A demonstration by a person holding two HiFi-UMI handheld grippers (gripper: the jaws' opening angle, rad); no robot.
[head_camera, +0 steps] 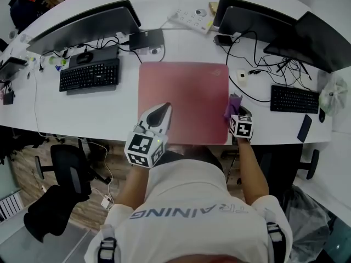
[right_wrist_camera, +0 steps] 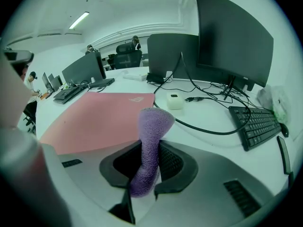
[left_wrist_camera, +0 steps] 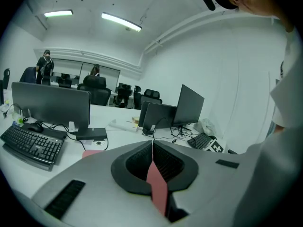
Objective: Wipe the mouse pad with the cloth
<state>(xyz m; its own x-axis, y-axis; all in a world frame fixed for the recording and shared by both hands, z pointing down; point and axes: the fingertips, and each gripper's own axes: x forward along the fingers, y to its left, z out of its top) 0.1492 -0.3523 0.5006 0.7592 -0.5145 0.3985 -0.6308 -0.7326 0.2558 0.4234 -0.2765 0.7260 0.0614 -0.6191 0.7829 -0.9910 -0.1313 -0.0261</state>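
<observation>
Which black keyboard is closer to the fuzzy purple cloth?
The black keyboard right of the pink mouse pad; the other black keyboard lies beyond the pad's left edge.

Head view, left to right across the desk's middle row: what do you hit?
left keyboard → mouse pad → cloth → right keyboard → plastic bag
</observation>
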